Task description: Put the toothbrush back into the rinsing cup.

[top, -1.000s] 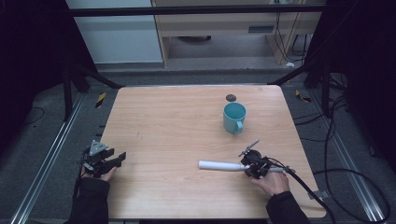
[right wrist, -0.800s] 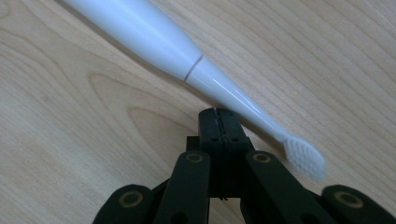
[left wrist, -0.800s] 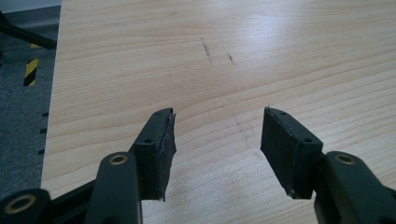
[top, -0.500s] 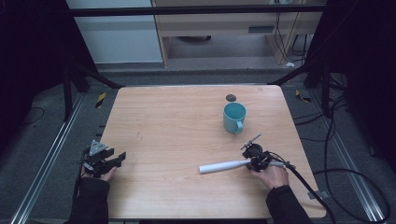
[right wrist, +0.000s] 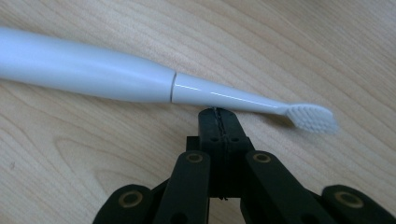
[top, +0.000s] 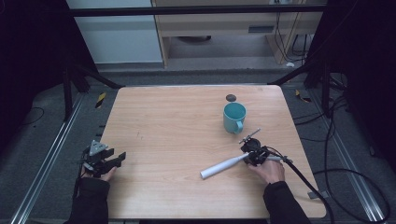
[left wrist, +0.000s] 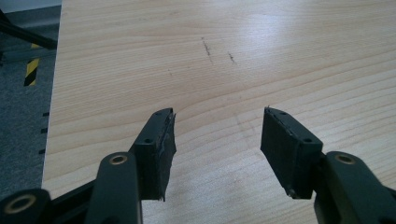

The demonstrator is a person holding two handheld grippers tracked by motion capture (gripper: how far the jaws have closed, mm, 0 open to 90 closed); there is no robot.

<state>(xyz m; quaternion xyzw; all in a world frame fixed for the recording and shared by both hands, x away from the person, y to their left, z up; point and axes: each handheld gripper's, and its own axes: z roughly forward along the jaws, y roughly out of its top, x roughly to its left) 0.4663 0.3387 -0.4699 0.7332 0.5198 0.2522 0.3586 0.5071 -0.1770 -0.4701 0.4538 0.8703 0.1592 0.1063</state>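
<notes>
Bench [top: 177,140]: pale wood, square top, seen from above; dark floor and cables around.

Toothbrush [top: 223,166]: white, electric type, lying flat on bench at about 5 o'clock from bench centre. Thick handle end toward 8 o'clock, bristle head toward 2 o'clock, hidden under right tongs in high view. In right gripper view [right wrist: 140,79]: handle at left, slim neck past a seam, bristle head at right, bristles facing down toward the camera side.

Right tongs [top: 251,155]: held in right hand [top: 268,170] at 4 o'clock on bench, cable trailing off toward 4 o'clock. Jaws fully closed, pad against pad, nothing between them. In right gripper view [right wrist: 219,112]: closed tip just against the toothbrush neck, beside it rather than around it; true contact not certain.

Left tongs [top: 114,161]: held in left hand [top: 100,170] at bench edge, 8 o'clock, grey three-cornered plate on top, pointing toward 3 o'clock. In left gripper view [left wrist: 217,130]: jaws wide apart, empty, bare wood between pads; two short dark scratches on bench farther ahead.

Mug [top: 233,116]: teal, upright, at 2 o'clock from centre, handle toward 5 o'clock, apart from right tongs.

Disc [top: 230,97]: small, dark, flat, just beyond mug at 12 o'clock of it.
</notes>
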